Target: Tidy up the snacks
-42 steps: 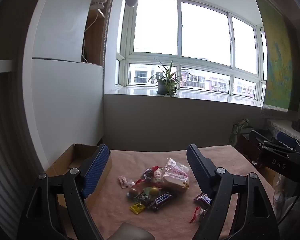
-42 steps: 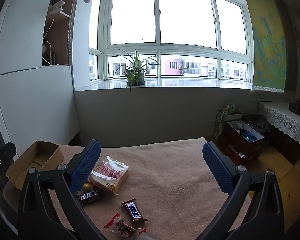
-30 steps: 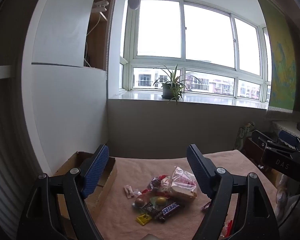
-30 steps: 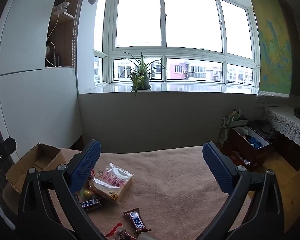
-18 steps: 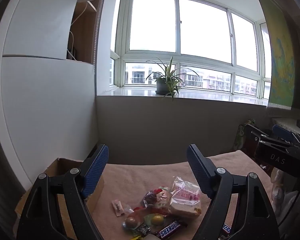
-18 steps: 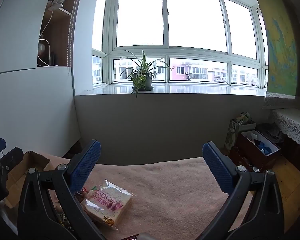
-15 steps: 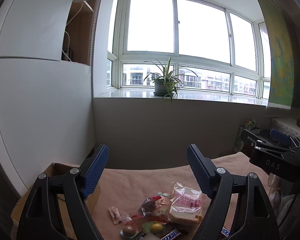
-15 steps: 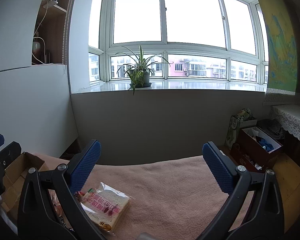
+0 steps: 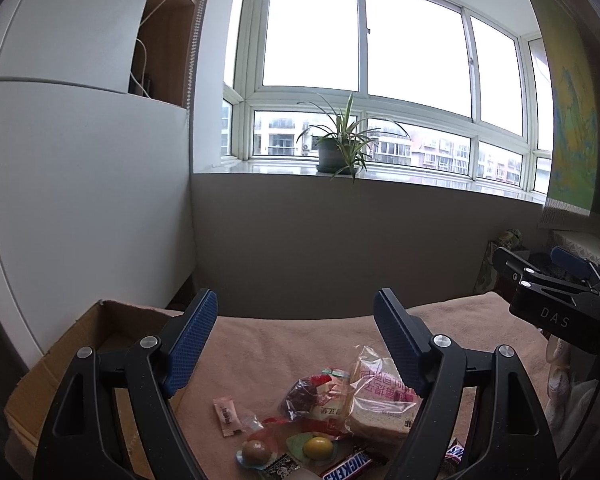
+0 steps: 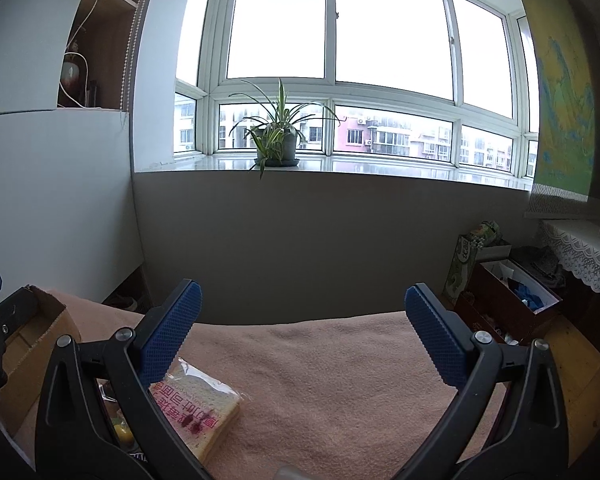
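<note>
Several snacks sit piled on a pink blanket (image 9: 292,344), w/ the bagged bread slice (image 9: 384,400) as the biggest piece and handy landmark. Just left of the bread, touching it: a red-and-clear wrapped candy bundle (image 9: 312,394). Below-left of the bread: a yellow jelly cup (image 9: 318,446) and a brown jelly cup (image 9: 255,451), side by side. A Snickers bar (image 9: 348,468) lies right below the bread, partly cut by the frame edge. Further left of the bread, apart from the pile, a small pink sachet (image 9: 227,416) lies on its own.

Left gripper (image 9: 296,344) hangs above the pile, jaws spread wide, nothing between them; bread is partly behind its right finger. Right gripper (image 10: 300,344) also released, jaws wide apart, gripping nothing; in its view the bread (image 10: 196,412) lies by its left finger, w/ mostly bare blanket (image 10: 332,368) btwn the fingers.

Cardboard box (image 9: 88,344), flaps up, stands well left of the bread at the blanket's edge; also seen in the right wrist view (image 10: 32,332).

Beyond the bread, a grey wall under a wide window; potted spider plant (image 9: 336,148) on the sill. Map poster (image 10: 560,88) hangs to the right. A red box of odds and ends (image 10: 512,300) sits on the floor, far right of the bread.
</note>
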Motion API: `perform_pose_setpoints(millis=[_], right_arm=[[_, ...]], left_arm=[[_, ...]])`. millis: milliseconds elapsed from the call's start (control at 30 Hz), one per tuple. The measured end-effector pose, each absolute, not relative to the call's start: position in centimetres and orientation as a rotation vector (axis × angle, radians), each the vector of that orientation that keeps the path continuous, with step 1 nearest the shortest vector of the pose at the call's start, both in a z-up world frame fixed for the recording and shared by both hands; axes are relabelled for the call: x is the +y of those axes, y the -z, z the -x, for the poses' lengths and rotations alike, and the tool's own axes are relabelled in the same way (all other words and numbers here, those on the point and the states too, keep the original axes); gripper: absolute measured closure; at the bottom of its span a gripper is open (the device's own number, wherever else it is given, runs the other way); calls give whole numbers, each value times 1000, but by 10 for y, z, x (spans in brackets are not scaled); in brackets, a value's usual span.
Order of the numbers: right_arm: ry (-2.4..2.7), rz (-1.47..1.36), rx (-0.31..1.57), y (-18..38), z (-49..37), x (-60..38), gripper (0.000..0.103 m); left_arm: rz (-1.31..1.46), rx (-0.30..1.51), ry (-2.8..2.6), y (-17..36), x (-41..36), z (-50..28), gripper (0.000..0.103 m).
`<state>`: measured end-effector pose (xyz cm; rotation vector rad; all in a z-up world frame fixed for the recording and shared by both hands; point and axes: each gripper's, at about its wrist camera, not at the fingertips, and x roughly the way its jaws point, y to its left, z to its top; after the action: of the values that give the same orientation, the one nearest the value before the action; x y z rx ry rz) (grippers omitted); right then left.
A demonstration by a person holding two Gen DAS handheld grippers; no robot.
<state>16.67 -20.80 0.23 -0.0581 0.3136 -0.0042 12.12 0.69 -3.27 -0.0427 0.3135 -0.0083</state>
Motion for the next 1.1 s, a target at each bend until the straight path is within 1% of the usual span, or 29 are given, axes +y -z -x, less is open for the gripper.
perform_pose_setpoints(millis=[333, 1100], right_arm=[[14, 67, 339, 8, -166, -211, 0], [18, 62, 349, 14, -166, -215, 0]], left_arm=[[43, 358, -19, 43, 14, -129, 23], [15, 372, -30, 54, 6, -129, 23]])
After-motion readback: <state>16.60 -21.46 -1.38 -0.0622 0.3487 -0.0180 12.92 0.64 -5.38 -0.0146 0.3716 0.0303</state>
